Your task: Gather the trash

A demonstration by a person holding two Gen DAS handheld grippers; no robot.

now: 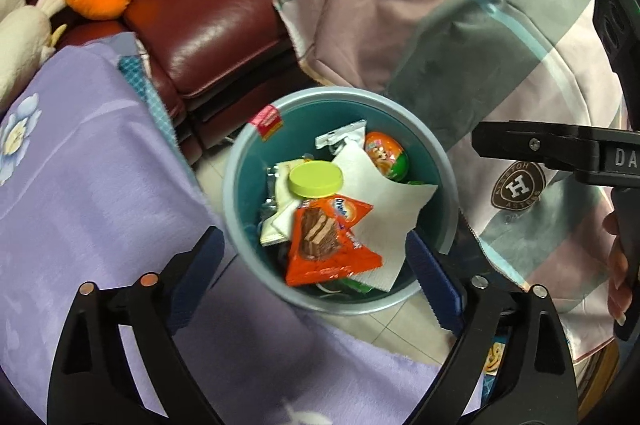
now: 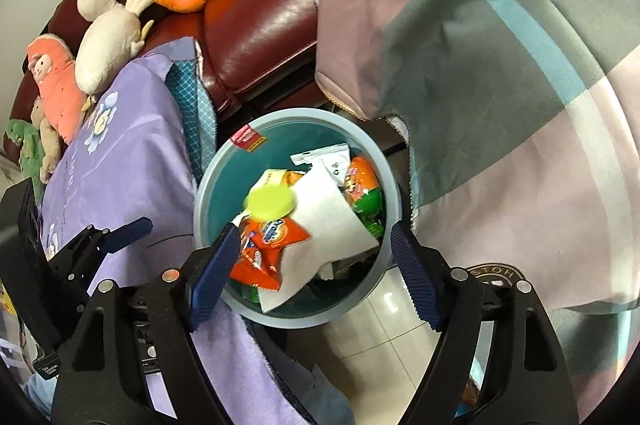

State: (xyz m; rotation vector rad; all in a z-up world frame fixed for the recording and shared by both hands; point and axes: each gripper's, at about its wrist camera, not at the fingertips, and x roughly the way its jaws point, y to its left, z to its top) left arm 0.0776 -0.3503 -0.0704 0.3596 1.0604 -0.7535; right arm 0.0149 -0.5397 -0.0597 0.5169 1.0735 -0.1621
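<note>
Black left gripper (image 1: 316, 257), right gripper (image 2: 316, 265), both agape, angled down over teal bin (image 1: 240, 193)

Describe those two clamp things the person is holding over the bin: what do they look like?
Both are alike. The left gripper has a black, triangular open-frame body with round silver bolt heads, and two dark blue fingers with ribbed faces. The right gripper matches it. Seen from the left camera, its black body bears white lettering, partly cut off. No cables or sleeves show.

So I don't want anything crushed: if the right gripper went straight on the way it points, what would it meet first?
Probably the white napkin atop the trash in the bin, beside the orange wrapper; depth is unclear. The right gripper is open and empty.
</note>
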